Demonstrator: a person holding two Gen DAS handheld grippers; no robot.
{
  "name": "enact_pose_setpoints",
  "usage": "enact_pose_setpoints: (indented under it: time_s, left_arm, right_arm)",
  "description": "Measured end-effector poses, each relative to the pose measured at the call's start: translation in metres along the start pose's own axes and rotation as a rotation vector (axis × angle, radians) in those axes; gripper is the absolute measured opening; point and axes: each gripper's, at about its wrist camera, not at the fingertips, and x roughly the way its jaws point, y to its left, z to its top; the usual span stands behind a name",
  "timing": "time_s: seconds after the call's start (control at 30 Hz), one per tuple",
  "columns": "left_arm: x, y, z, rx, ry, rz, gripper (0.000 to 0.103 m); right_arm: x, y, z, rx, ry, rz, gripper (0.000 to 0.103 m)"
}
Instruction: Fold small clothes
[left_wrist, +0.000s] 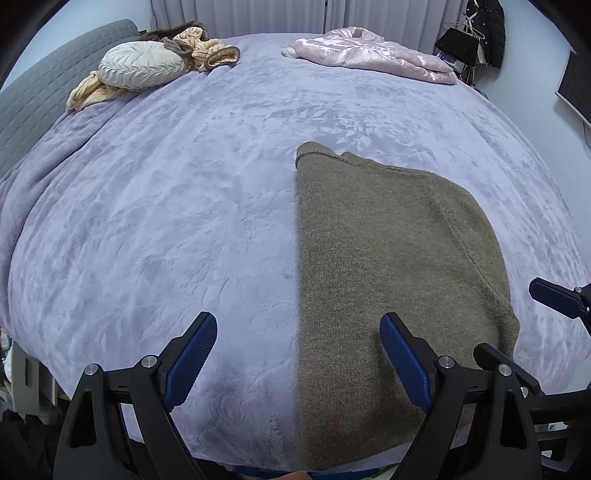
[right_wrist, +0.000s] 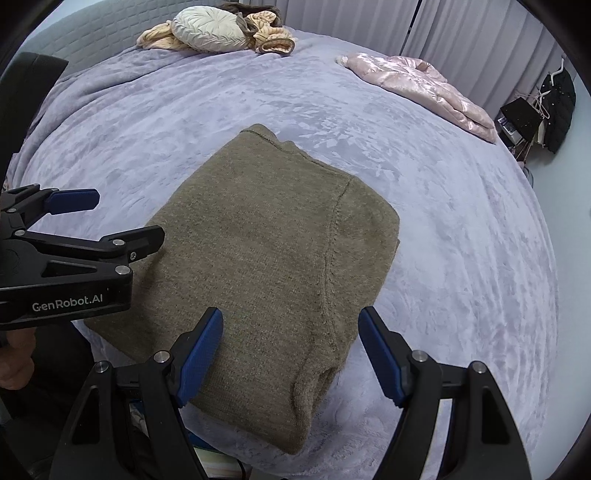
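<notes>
An olive-brown knit sweater (left_wrist: 388, 266) lies folded lengthwise on the lilac bed cover (left_wrist: 166, 203), near the bed's front edge; it also shows in the right wrist view (right_wrist: 266, 251). My left gripper (left_wrist: 297, 325) is open and empty, hovering over the sweater's near left edge. My right gripper (right_wrist: 290, 321) is open and empty, hovering over the sweater's near right corner. One finger of the right gripper (left_wrist: 554, 295) shows at the right of the left wrist view. The left gripper (right_wrist: 125, 218) shows side-on at the left of the right wrist view.
A round cream cushion (left_wrist: 142, 64) and a peach and brown garment (left_wrist: 207, 46) lie at the far left by the grey headboard (left_wrist: 44, 92). A pink satin jacket (left_wrist: 373, 51) lies at the far right. Dark clothes and a bag (left_wrist: 476, 33) hang beyond the bed.
</notes>
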Motion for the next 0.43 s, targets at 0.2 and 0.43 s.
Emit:
enact_pose_setpoints:
  time_s: [0.2,0.43]
  left_arm:
    - [0.0008,0.0026,0.0,-0.005,0.006,-0.012,0.09]
    - [0.0003,0.0029,-0.0009,-0.012,0.005,-0.017,0.09]
  right_arm:
    - [-0.0002,0.0059,0.0038,-0.016,0.004,-0.008,0.079]
    - [-0.0005,0.006,0.0045,-0.013,0.006,-0.007,0.079]
